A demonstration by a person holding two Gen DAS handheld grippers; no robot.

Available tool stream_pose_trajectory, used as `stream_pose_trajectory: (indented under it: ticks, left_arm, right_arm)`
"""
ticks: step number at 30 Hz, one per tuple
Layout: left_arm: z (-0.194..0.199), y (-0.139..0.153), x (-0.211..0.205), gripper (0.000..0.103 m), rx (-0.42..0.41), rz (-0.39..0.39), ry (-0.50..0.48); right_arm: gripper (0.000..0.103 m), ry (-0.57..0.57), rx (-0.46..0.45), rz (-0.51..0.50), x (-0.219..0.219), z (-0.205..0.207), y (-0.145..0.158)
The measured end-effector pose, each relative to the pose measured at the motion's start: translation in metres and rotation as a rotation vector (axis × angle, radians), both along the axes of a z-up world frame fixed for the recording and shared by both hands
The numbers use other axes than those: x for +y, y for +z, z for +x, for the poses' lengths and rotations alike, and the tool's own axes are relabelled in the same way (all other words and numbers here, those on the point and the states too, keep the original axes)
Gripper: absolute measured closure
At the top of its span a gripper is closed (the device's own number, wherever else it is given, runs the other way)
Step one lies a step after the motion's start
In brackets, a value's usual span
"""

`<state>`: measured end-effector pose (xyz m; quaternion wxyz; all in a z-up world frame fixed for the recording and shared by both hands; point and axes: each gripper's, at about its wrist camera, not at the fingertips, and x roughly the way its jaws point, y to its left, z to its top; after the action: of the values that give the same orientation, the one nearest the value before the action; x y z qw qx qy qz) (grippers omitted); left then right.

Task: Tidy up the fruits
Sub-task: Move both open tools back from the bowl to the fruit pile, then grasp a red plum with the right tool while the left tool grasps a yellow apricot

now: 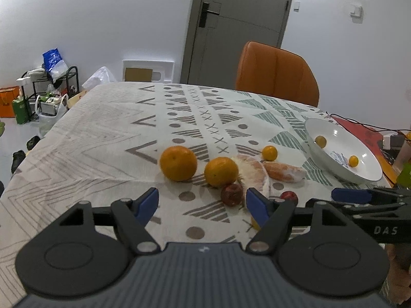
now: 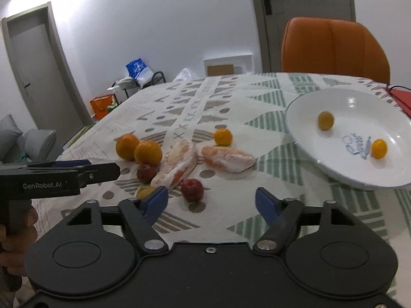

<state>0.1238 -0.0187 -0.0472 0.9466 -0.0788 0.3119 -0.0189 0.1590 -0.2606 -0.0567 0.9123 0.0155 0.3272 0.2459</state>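
Both my grippers, left [image 1: 202, 204] and right [image 2: 212, 201], have jaws wide open and empty; two kumquats [image 2: 325, 120] sit in the plate [image 2: 303, 102], the remaining fruit [image 2: 147, 152] waits left of it.

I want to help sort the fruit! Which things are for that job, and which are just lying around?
For the job:
two oranges
pomelo segments
two red fruits
small yellow fruits
white plate

Just lying about:
orange chair
red mat
bags on the floor

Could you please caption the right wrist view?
Open right gripper hovers over scattered fruit; two kumquats sit in the plate.
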Motion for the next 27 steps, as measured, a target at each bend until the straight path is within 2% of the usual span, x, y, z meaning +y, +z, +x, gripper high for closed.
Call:
stream_pose_trajectory:
  ticks: [5, 11, 12, 13, 15, 27]
  left_arm:
    - [-0.004, -0.006, 0.007, 0.032, 0.007, -0.009, 0.021]
    - [-0.008, -0.011, 0.015, 0.034, 0.01, -0.028, 0.049]
    - [-0.008, -0.011, 0.016, 0.034, 0.011, -0.027, 0.053]
    - [-0.009, -0.011, 0.018, 0.034, 0.011, -0.027, 0.056]
    - [-0.009, -0.011, 0.019, 0.034, 0.012, -0.028, 0.061]
    - [0.003, -0.009, 0.004, 0.037, 0.005, -0.04, -0.001]
  right_arm:
    - [0.039, 0.027, 0.009, -0.005, 0.011, 0.003, -0.005]
    - [0.051, 0.054, 0.016, -0.006, 0.022, 0.009, -0.009]
    - [0.057, 0.056, 0.014, -0.006, 0.023, 0.011, -0.009]
    - [0.068, 0.059, 0.014, -0.005, 0.024, 0.012, -0.01]
    - [0.081, 0.058, 0.022, -0.005, 0.024, 0.014, -0.012]
    - [0.082, 0.031, 0.008, 0.029, 0.007, 0.006, -0.005]
